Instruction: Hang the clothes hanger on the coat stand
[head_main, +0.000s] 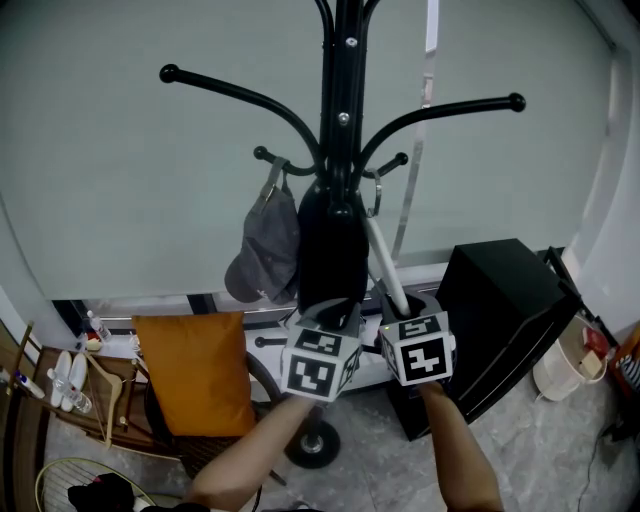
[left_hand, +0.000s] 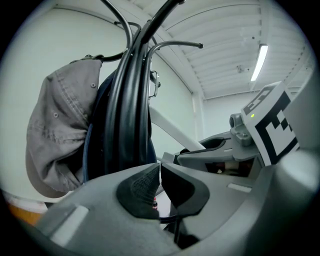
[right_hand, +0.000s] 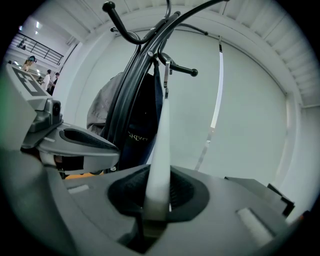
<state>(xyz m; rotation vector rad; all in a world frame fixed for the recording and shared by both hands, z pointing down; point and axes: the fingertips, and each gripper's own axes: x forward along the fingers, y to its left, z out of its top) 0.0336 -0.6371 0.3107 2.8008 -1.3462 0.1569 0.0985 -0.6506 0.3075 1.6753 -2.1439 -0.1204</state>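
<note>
Coat stand (head_main: 343, 120) fills the middle of the head view, with a grey cap (head_main: 265, 250) on a lower peg. The white clothes hanger (head_main: 388, 268) slants up from the right gripper (head_main: 405, 310) toward the pole, and the left gripper (head_main: 335, 315) sits just beside it.

Left gripper view: the jaws are pressed together, with nothing visible between them.

Right gripper view: the jaws clamp the hanger's arm. Its metal hook (right_hand: 166, 77) is up by a short peg (right_hand: 182, 70), though I cannot tell whether it is seated. Better to ease the hook over the peg before letting go.

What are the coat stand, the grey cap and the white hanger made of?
Coat stand: probably metal tubing, glossy black paint, glints along its curved arms. Cap: grey woven cloth, stitched seams, limp folds. Hanger: smooth matte white, plastic or painted wood.
</note>
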